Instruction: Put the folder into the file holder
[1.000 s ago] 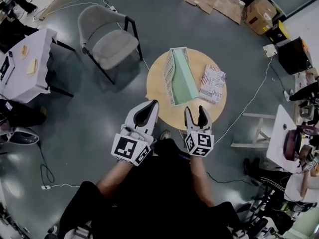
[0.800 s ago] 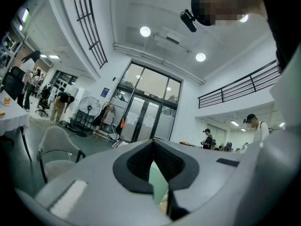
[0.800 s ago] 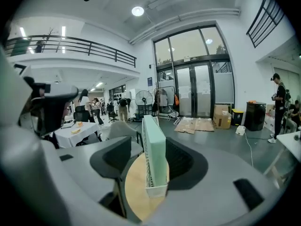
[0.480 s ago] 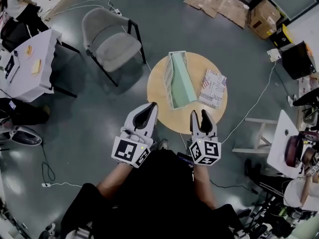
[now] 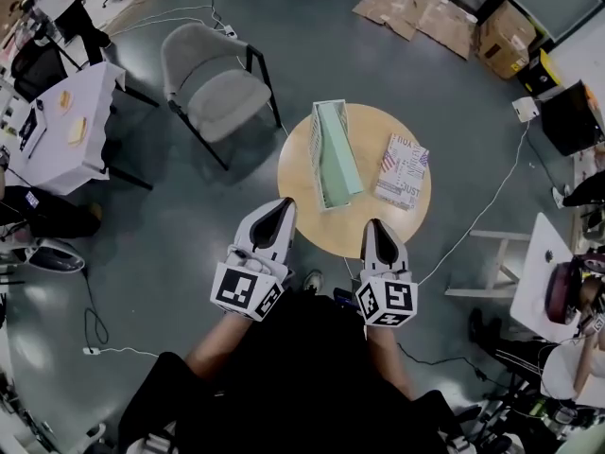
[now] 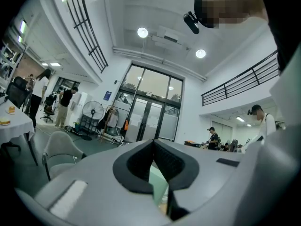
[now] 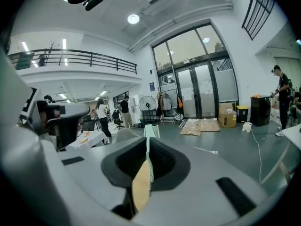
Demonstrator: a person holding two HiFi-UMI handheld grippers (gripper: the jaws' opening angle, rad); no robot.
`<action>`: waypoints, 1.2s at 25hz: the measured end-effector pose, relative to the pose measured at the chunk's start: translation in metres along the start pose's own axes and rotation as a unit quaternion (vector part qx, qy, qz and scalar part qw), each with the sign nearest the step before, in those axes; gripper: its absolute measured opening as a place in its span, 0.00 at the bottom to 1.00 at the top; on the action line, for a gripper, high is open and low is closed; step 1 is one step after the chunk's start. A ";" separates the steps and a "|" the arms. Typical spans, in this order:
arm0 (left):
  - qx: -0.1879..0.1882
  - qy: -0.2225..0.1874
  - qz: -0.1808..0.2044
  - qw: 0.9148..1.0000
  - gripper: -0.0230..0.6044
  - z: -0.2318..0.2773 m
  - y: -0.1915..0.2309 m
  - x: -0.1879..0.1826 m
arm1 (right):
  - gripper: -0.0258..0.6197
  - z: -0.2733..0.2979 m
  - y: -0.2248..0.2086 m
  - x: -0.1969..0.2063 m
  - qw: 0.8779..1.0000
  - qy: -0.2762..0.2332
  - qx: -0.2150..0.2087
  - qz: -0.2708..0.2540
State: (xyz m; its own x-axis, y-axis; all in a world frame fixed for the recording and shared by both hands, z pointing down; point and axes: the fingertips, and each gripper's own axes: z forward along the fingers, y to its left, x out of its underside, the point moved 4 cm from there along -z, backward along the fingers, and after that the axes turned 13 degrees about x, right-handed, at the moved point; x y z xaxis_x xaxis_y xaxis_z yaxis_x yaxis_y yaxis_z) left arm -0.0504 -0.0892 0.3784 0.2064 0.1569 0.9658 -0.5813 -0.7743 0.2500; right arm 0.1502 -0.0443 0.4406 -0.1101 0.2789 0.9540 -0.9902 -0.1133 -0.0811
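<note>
On the round wooden table (image 5: 302,218) a white mesh file holder (image 5: 320,164) stands with a pale green folder (image 5: 337,145) inside it. A printed magazine (image 5: 402,170) lies to its right. My left gripper (image 5: 282,204) is shut and empty at the table's near left edge. Its tips meet in the left gripper view (image 6: 153,143). At the near right edge, my right gripper (image 5: 379,225) is shut with nothing in it; its jaws have just been closing. In the right gripper view (image 7: 147,141) the file holder (image 7: 150,131) shows beyond the tips.
A grey armchair (image 5: 216,83) stands left of the table. A white cable (image 5: 482,197) runs over the floor at the right, near a white stool (image 5: 487,277). Flattened cardboard (image 5: 416,8) lies at the back. People and desks are at the room's edges.
The right gripper's jaws went from wide open to shut, empty. Both grippers drew back a little from the holder toward the table's near edge.
</note>
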 end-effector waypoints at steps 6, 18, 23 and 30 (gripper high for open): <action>-0.005 -0.002 0.001 1.000 0.04 0.001 -0.007 0.004 | 0.04 -0.017 -0.002 -0.014 1.000 -0.012 -0.014 0.016; -0.009 -0.003 0.001 1.000 0.04 0.000 -0.009 0.005 | 0.04 -0.016 0.002 -0.017 0.999 -0.013 -0.030 0.007; -0.011 -0.004 0.003 1.000 0.04 -0.001 -0.009 0.003 | 0.03 -0.014 0.001 -0.018 1.000 -0.011 -0.028 0.002; -0.010 -0.005 0.006 1.000 0.04 0.001 -0.008 0.002 | 0.03 -0.010 0.003 -0.018 1.000 -0.009 -0.030 0.001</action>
State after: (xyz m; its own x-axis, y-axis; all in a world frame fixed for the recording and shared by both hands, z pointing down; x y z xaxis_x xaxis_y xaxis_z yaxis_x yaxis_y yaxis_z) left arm -0.0448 -0.0836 0.3780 0.2078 0.1420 0.9678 -0.5989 -0.7638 0.2407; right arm 0.1483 -0.0407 0.4200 -0.1105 0.2618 0.9588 -0.9935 -0.0560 -0.0992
